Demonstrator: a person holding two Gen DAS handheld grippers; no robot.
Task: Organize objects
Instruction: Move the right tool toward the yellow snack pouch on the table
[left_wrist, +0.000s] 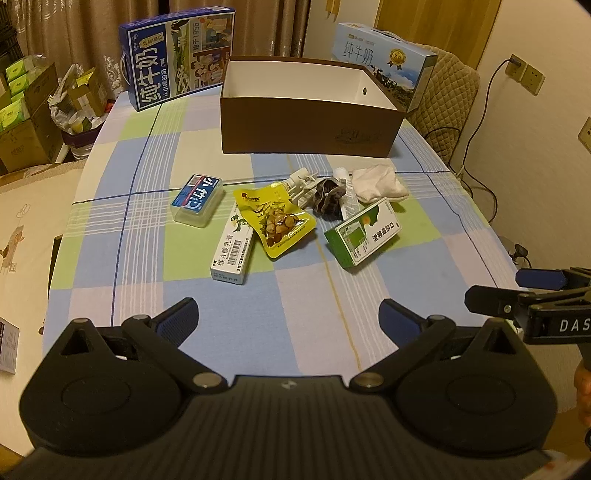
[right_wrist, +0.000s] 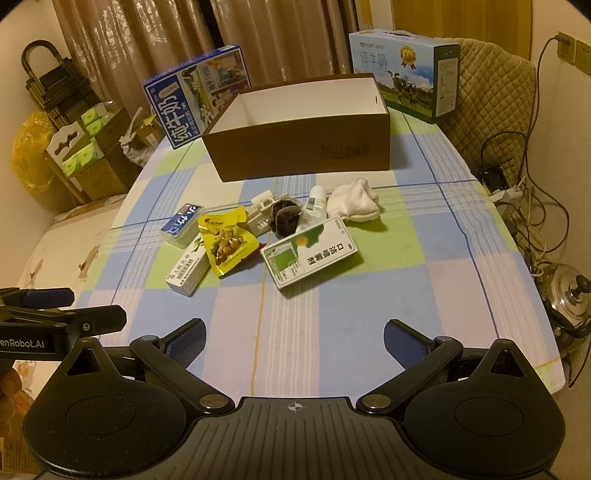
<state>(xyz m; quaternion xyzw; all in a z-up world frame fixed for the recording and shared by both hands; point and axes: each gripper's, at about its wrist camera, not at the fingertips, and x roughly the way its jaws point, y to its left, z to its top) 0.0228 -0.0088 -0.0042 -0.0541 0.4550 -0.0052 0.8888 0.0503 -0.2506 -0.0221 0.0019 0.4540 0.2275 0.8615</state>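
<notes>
1. Judging by the layout, the task has barely begun. The brown box (left_wrist: 306, 125) stands open near the far side of the counter (left_wrist: 258, 314), and what shows of its white inside looks bare, though its floor is hidden from both views. All the loose items lie in a cluster just in front of it.

2. The cluster, left to right in the left wrist view:
   - a clear plastic case with a blue label (left_wrist: 197, 199);
   - a long white carton (left_wrist: 233, 247), partly under a yellow snack pouch (left_wrist: 277, 221);
   - a white plastic piece (left_wrist: 301, 184);
   - a dark crumpled item (left_wrist: 328, 197);
   - a small white tube (left_wrist: 345, 195);
   - a white sock (left_wrist: 378, 182);
   - a green-and-white medicine box (left_wrist: 364, 232), nearest the right side.

3. The left gripper (left_wrist: 288, 317) is spread wide and holds nothing. The right gripper (right_wrist: 293, 339) is equally wide and empty.

4. Both hover side by side over the near edge of the counter, level and pointing toward the cluster, well short of any item.

5. The next move likely calls for reaching forward and lowering onto one item. The medicine box suits the right gripper, the plastic case or carton the left. The pouch overlapping the carton may slide if the carton is pulled first.
</notes>
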